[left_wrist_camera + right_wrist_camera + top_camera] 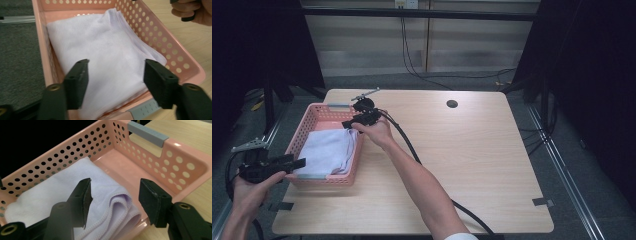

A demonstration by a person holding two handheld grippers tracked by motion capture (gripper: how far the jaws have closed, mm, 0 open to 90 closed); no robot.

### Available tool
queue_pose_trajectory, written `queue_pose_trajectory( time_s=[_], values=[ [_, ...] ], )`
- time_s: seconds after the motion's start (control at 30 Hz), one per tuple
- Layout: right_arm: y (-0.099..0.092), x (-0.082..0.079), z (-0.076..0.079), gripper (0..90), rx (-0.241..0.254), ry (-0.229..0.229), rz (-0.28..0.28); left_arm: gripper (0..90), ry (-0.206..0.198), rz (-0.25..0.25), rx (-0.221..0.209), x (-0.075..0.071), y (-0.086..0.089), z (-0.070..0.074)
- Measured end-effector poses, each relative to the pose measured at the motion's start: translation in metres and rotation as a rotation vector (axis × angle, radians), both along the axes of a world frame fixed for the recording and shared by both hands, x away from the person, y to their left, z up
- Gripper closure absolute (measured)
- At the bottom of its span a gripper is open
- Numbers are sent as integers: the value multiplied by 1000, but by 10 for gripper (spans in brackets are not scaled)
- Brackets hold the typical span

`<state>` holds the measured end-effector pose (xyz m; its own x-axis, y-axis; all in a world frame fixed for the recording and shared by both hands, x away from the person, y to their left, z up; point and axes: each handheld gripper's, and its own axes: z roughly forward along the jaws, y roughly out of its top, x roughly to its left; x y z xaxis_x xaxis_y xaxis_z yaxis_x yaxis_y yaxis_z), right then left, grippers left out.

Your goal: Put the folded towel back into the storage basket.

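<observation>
Now we are holding both grippers, left (299,163) and right (348,123), wide open and empty over the folded towel (329,151) lying in the basket (319,112) at the table's left, so little seems left but withdrawing.

basket (319,114): pink, dotted with holes, grey handles | towel (328,151): pale lilac | table (472,150): light wood grain
</observation>
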<state>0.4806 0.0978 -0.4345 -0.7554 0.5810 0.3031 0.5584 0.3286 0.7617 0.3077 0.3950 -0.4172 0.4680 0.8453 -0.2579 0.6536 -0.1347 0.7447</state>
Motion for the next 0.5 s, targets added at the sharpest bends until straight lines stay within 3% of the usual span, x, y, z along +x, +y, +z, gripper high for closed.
queue_pose_trajectory(
  time_s=[0.2,0.37,0.5],
  values=[
    [-11,-5,11,392,12,-24,25,340,-23,-14,-8,-1,-11,8],
    [-27,-13,19,382,22,-45,65,340,-23,17,-21,4,-25,11],
    [-52,-24,30,365,35,-63,83,334,-37,-15,2,5,-51,13]
  ],
)
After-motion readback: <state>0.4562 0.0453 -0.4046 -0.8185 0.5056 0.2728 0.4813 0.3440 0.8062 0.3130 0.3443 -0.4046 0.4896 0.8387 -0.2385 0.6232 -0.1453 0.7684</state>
